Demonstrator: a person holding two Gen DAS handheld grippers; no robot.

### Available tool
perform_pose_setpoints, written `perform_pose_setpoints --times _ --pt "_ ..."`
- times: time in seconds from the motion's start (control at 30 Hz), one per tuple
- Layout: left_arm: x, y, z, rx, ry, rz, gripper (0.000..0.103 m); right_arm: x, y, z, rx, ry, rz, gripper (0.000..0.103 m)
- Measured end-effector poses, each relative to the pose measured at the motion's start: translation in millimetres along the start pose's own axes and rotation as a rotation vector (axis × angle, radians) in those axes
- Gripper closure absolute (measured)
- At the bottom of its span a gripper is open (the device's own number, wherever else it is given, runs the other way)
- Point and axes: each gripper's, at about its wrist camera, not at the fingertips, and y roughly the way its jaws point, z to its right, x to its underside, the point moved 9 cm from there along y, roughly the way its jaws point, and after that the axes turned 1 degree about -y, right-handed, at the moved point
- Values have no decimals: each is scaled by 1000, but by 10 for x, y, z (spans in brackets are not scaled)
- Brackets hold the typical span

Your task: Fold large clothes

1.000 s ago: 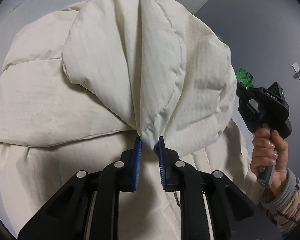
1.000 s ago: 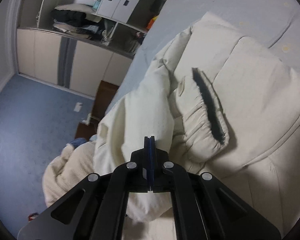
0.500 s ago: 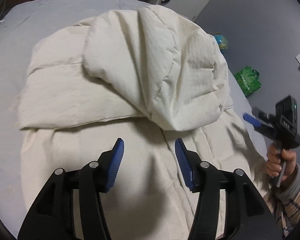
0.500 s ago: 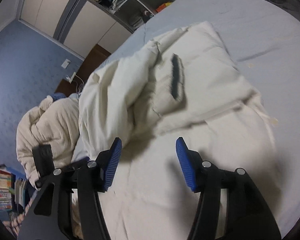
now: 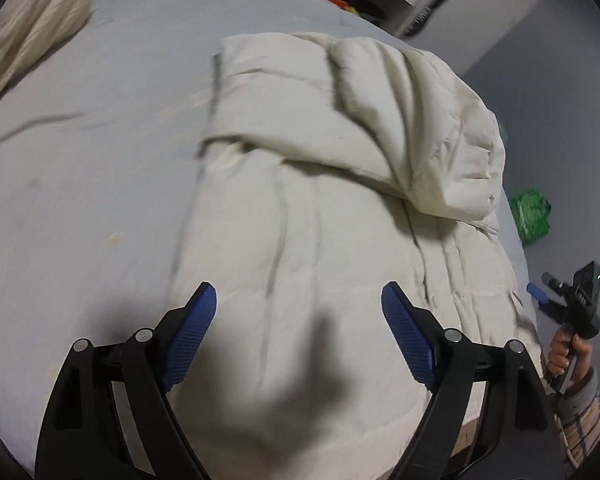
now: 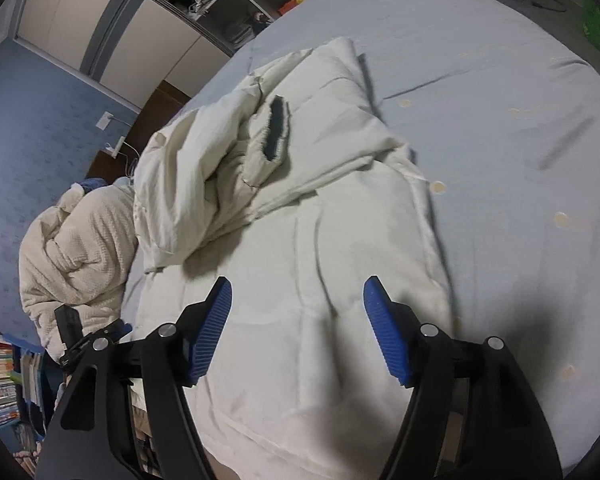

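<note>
A cream puffy coat [image 5: 340, 208] lies on the grey bed [image 5: 80, 168], its hood and sleeve folded over the far part. In the right wrist view the coat [image 6: 320, 248] shows a sleeve cuff with dark lining [image 6: 276, 128] on top. My left gripper [image 5: 298, 320] hovers above the coat's near part, jaws opening, nothing between them. My right gripper [image 6: 296, 312] also hangs over the near part, jaws opening and empty. The right gripper [image 5: 568, 304] appears at the right edge of the left wrist view, held by a hand.
A cream knitted blanket [image 6: 72, 248] is heaped at the bed's left side. Books [image 6: 0, 384] sit low on the left, wardrobes [image 6: 112, 32] stand beyond the bed. A green bag [image 5: 532, 216] lies on the floor to the right.
Both grippers let go of the coat's fabric and opened wide. The hood and sleeve dropped onto the coat. Both grippers drew back toward the near edge.
</note>
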Motion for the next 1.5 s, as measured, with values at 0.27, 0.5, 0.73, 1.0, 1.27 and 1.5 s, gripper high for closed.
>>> perform_pose_setpoints --times 0.27,0.5,0.73,1.0,1.27,1.5 --pt "358 -96 -317 -47 -70 -71 21 65 -112 271 61 64 -8 38" --pt "569 -16 -297 -28 -80 -162 22 327 -68 591 152 82 -139 38" --pt "789 20 -170 -13 -43 -223 29 608 12 557 16 106 -241 38" --pt "956 -125 -62 39 -32 -241 61 689 -61 94 -119 -10 -274 38" --pt "1072 -271 13 49 15 -243 82 816 -294 -264 -172 -143 -258 70" --pt "1072 -304 76 43 53 -230 90 940 -435 -207 -184 -168 -251 86"
